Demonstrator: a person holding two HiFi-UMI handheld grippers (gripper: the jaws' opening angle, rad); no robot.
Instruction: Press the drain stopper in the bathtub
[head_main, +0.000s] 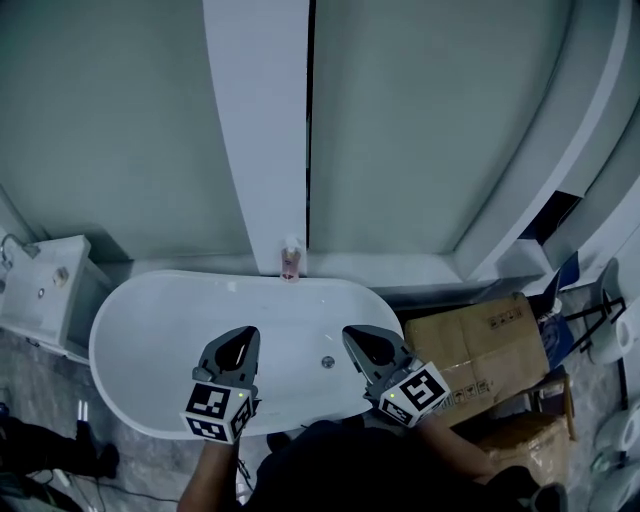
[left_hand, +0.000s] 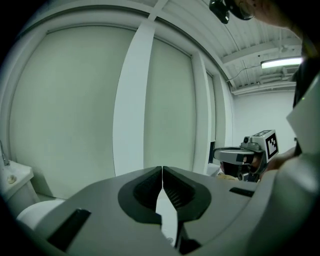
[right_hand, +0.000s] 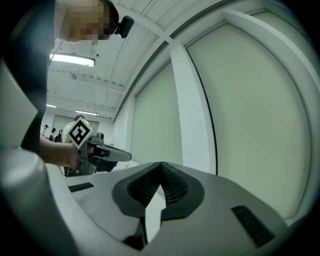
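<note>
The drain stopper (head_main: 327, 362) sits in the floor of the white bathtub (head_main: 150, 330), between the left gripper (head_main: 238, 343) and the right gripper (head_main: 360, 340), apart from both. Both grippers are clenched, jaw tips together, grasping nothing. Print on the cardboard box (head_main: 480, 340) and the bottle (head_main: 290, 262) is illegible.

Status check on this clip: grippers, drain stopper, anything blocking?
Left gripper and right gripper shut, empty, over the bathtub. Drain stopper untouched, nearer the right gripper. Nothing blocking it.
</note>
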